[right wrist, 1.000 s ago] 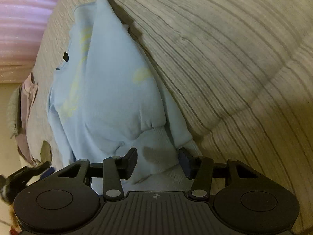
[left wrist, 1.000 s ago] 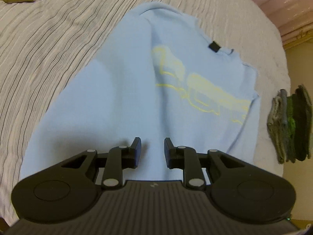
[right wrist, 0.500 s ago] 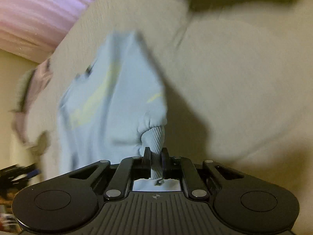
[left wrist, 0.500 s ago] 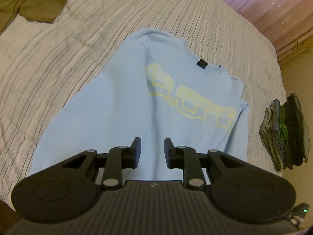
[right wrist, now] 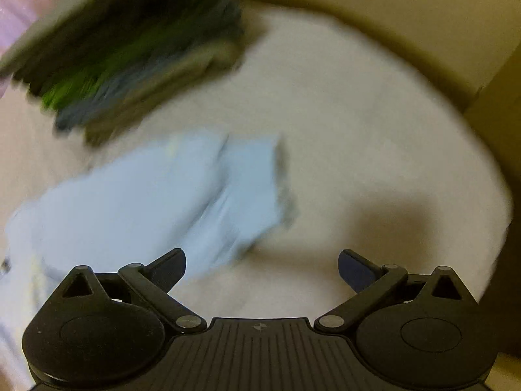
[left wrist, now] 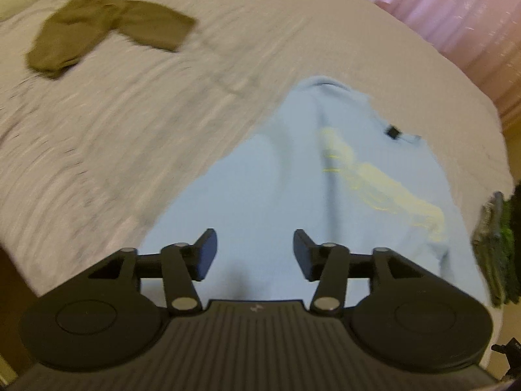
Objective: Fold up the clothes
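A light blue cotton sweatshirt with a pale yellow print (left wrist: 325, 195) lies flat on the bed with a grey-striped cover (left wrist: 130, 137), reaching from the near edge up towards the middle, its collar and small black neck tag pointing at the far side. The left gripper (left wrist: 255, 250) hovers over the sweatshirt's lower part, jaws spread and holding nothing. The right gripper (right wrist: 262, 268) also has its jaws spread wide and empty; its view is badly blurred, but a sleeve or side panel of the sweatshirt (right wrist: 169, 195) seems to lie doubled over the body.

Judging by this, the first side fold looks laid and released, so the step in hand is the opposite side. The next move calls for a pinch on the unfolded sleeve or hem edge, then a carry across the chest.

Room is generous on the left, where bare cover stretches to a crumpled olive-brown garment (left wrist: 104, 19) near the far corner, well apart. The right is tighter: a stack of folded dark and green clothes (left wrist: 498, 244) sits just beside the sweatshirt at the bed's right edge
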